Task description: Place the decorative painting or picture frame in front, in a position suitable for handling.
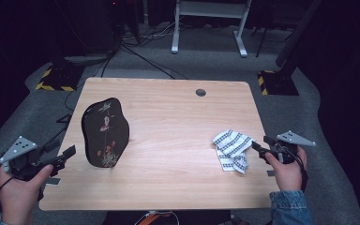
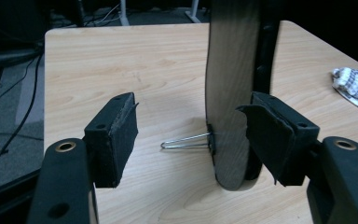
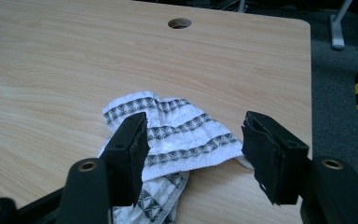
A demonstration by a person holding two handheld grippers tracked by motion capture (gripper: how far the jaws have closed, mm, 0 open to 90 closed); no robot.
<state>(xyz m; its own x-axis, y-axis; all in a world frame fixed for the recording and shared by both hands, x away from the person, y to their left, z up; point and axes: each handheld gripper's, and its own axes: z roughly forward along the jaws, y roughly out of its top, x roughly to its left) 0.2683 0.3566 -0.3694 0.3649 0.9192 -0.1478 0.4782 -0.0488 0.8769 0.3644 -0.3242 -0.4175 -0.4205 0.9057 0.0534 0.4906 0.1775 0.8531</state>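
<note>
Black lacquered plate [image 1: 105,132] with a small flower painting stands upright on a thin wire stand [image 2: 186,140] at the left part of the light wooden table [image 1: 168,117], and its painted face looks toward the near side. The left gripper [image 1: 69,152] is just beside it, at the near left corner, and its jaws are spread wide with nothing between them. In the left gripper view the plate shows edge-on, with its long axis vertical, and it lies ahead and a little right of the line between the jaws. The white cloth with dark patterned stripes [image 1: 232,149] lies crumpled at the near right side of the table, and the right gripper [image 1: 258,148] points at it from the right edge; its jaws also are apart and they hold nothing, with the cloth directly in front. I judge that each hand is nearer to its own object. Nothing stands between them.
</note>
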